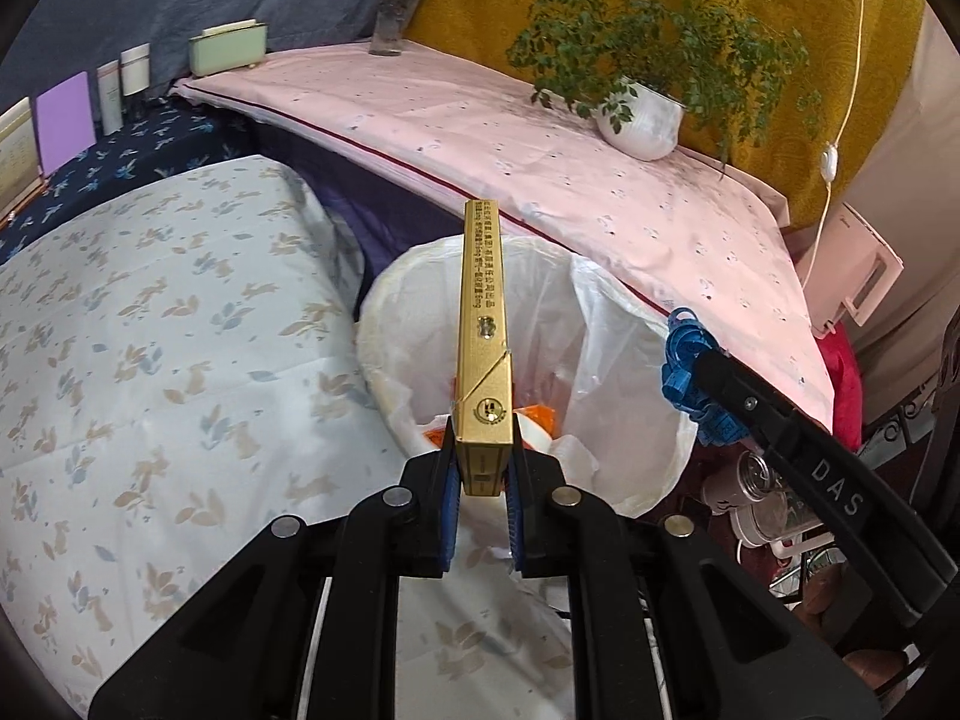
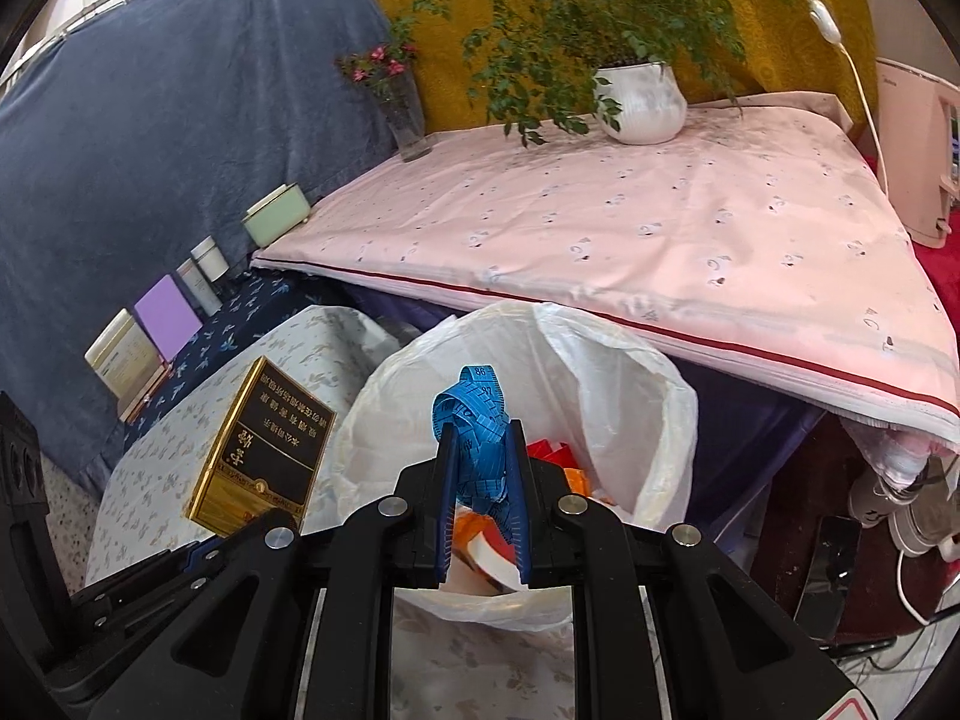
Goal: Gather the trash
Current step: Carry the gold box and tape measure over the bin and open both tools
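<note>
Both over the lined bin (image 2: pixel 630 396), the left gripper (image 1: pixel 483 474) pinches a stiff gold box (image 1: pixel 483 324) by its end while the right gripper (image 2: pixel 483 468) squeezes a floppy, probably light blue tape measure (image 2: pixel 474 426).

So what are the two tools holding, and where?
Left tool pinches the gold box by its near bottom end. Right tool squeezes the bunched blue tape measure around its lower middle.

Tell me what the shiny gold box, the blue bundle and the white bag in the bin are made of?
The gold box looks like glossy printed cardboard: crisp folded edges, metallic sheen, printed text. The blue bundle seems a soft measuring tape, plastic or coated cloth; it bends in loops and shows printed numbers. The white bag looks like thin plastic film: crinkly, slightly see-through.
</note>
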Demonstrator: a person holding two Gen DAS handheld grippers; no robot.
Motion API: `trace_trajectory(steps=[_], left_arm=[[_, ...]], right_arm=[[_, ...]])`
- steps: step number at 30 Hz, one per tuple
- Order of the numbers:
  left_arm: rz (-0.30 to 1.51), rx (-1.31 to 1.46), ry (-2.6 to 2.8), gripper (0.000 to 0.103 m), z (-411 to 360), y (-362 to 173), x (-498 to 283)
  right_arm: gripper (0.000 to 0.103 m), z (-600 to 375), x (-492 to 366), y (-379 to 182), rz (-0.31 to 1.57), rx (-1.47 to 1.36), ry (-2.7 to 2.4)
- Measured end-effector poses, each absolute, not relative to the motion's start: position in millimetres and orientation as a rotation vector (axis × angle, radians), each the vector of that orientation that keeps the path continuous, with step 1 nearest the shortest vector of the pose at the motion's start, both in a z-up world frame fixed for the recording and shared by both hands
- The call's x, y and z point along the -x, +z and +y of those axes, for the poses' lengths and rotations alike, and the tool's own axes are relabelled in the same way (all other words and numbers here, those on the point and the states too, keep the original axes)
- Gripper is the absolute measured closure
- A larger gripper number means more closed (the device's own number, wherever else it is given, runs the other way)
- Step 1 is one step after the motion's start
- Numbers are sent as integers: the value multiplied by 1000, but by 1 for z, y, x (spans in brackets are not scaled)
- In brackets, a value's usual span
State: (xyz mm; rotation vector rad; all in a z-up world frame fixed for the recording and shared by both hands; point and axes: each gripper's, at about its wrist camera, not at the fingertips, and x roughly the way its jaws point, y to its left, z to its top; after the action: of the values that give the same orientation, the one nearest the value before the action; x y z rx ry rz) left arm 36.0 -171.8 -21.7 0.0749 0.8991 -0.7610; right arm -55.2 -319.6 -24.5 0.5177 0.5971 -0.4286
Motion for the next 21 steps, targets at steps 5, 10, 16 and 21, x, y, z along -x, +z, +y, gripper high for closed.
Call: trace_trajectory(steps=[5,10,16,21], left_arm=[[910,-86,-773,90,-189,-28,-40],[907,-79,-774,86,-197,-34,-44],[910,-62,-745,60,-195,-39,-53],[926,-46,-701,58,-184,-43,-60]], right_arm=[[88,-330,56,-30,601,-532,-441],[88,-337,55,-35,607,-540,-445],[88,-339,52,-39,614,-544,-440],[88,-337,47,-41,621,-541,-428]])
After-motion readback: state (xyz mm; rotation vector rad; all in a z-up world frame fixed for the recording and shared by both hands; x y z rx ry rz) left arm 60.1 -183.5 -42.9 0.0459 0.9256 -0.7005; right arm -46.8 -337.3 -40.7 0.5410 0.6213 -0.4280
